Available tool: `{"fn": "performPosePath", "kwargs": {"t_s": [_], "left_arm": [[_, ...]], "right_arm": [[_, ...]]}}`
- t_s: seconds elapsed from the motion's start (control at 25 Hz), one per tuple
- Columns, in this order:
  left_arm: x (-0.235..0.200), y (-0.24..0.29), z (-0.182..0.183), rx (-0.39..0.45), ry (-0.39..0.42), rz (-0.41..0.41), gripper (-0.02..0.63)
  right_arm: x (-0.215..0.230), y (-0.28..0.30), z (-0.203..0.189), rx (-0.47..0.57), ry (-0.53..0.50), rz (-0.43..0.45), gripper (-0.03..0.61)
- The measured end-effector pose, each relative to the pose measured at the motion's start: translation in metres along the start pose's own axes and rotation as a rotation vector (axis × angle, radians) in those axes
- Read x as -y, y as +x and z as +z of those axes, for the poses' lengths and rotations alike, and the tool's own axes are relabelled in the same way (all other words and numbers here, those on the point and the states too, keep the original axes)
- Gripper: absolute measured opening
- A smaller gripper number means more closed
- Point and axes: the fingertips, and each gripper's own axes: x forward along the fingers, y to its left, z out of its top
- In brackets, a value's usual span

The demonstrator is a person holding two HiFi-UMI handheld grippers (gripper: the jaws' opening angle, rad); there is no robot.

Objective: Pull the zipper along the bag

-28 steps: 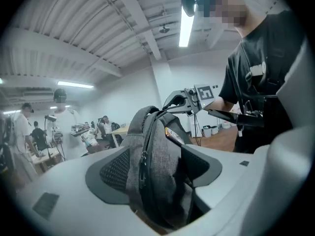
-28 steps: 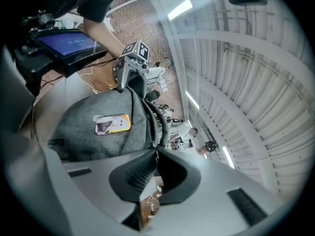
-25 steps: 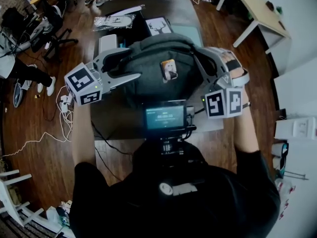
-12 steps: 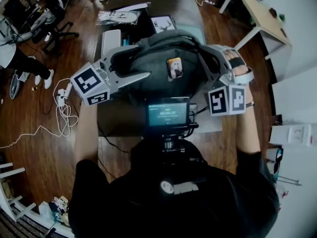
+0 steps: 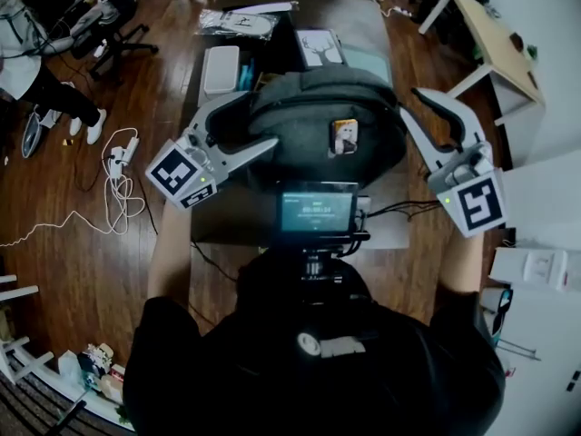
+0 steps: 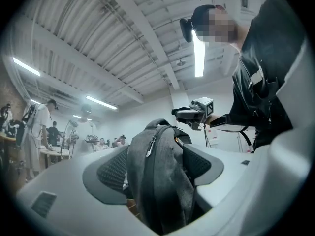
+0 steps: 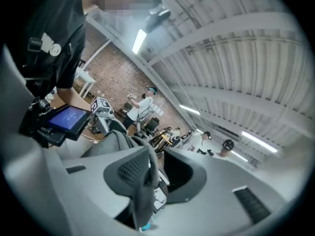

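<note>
A grey backpack (image 5: 318, 116) stands on a dark table (image 5: 227, 225), with a small picture tag (image 5: 344, 137) on its top. My left gripper (image 5: 238, 134) is at the bag's left side, shut on a fold of its fabric (image 6: 160, 181). A silver zipper pull (image 6: 150, 149) hangs by the zipper track just above the pads. My right gripper (image 5: 416, 109) is just off the bag's right edge. Its jaws are opening. A grey strap (image 7: 143, 183) still lies between them against the left pad (image 7: 129, 168), with a gap to the other pad.
A lit screen (image 5: 316, 212) sits on the person's chest rig at the table's near edge. Behind the bag lie a white box (image 5: 221, 69), a deer picture (image 5: 320, 48) and a plastic bag (image 5: 238, 24). Cables (image 5: 118, 180) trail on the floor at left; a pale table (image 5: 495, 39) stands at right.
My right gripper has let go of its hold, opened its jaws and swung out to the right, off the bag's side. My left gripper keeps its grip on the bag.
</note>
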Motion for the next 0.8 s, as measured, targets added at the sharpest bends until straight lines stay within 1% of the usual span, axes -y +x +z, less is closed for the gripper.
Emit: {"fn": "performPosePath", "kwargs": {"t_s": [0.08, 0.12, 0.16, 0.2, 0.28, 0.32, 0.4, 0.48, 0.52, 0.6, 0.68, 0.76, 0.8], "left_arm": [[-0.009, -0.006, -0.006, 0.009, 0.008, 0.048, 0.393], [-0.013, -0.008, -0.008, 0.001, 0.022, 0.062, 0.4], [-0.016, -0.009, -0.011, -0.009, 0.035, 0.063, 0.401], [-0.017, -0.01, -0.012, -0.016, 0.04, 0.053, 0.403], [-0.019, -0.009, -0.014, -0.03, 0.036, 0.009, 0.411], [-0.019, -0.009, -0.016, -0.05, 0.022, -0.028, 0.413], [-0.015, -0.009, -0.027, -0.118, -0.026, -0.121, 0.413], [-0.01, -0.006, -0.042, -0.169, -0.054, -0.183, 0.411], [-0.009, -0.003, -0.046, -0.168, -0.057, -0.197, 0.412], [-0.004, 0.003, -0.046, -0.139, -0.066, -0.229, 0.411], [0.008, 0.008, -0.045, -0.111, -0.088, -0.285, 0.403], [0.016, 0.01, -0.042, -0.083, -0.117, -0.325, 0.35], [0.018, 0.011, -0.04, -0.074, -0.128, -0.333, 0.333]], "right_arm": [[-0.022, 0.013, 0.015, 0.01, -0.08, 0.116, 0.118], [-0.033, 0.021, 0.023, 0.025, -0.116, 0.177, 0.126], [-0.042, 0.03, 0.031, 0.038, -0.148, 0.223, 0.15], [-0.049, 0.039, 0.037, 0.041, -0.179, 0.25, 0.16], [-0.058, 0.054, 0.045, 0.028, -0.239, 0.279, 0.16], [-0.063, 0.061, 0.047, 0.024, -0.26, 0.297, 0.16], [-0.074, 0.072, 0.051, 0.029, -0.271, 0.346, 0.16], [-0.086, 0.081, 0.052, 0.03, -0.27, 0.399, 0.161], [-0.091, 0.086, 0.053, 0.027, -0.277, 0.423, 0.161], [-0.101, 0.096, 0.055, 0.008, -0.31, 0.463, 0.161], [-0.111, 0.108, 0.057, -0.033, -0.355, 0.504, 0.161], [-0.119, 0.119, 0.052, -0.099, -0.423, 0.543, 0.163], [-0.121, 0.124, 0.049, -0.129, -0.464, 0.557, 0.163]]}}
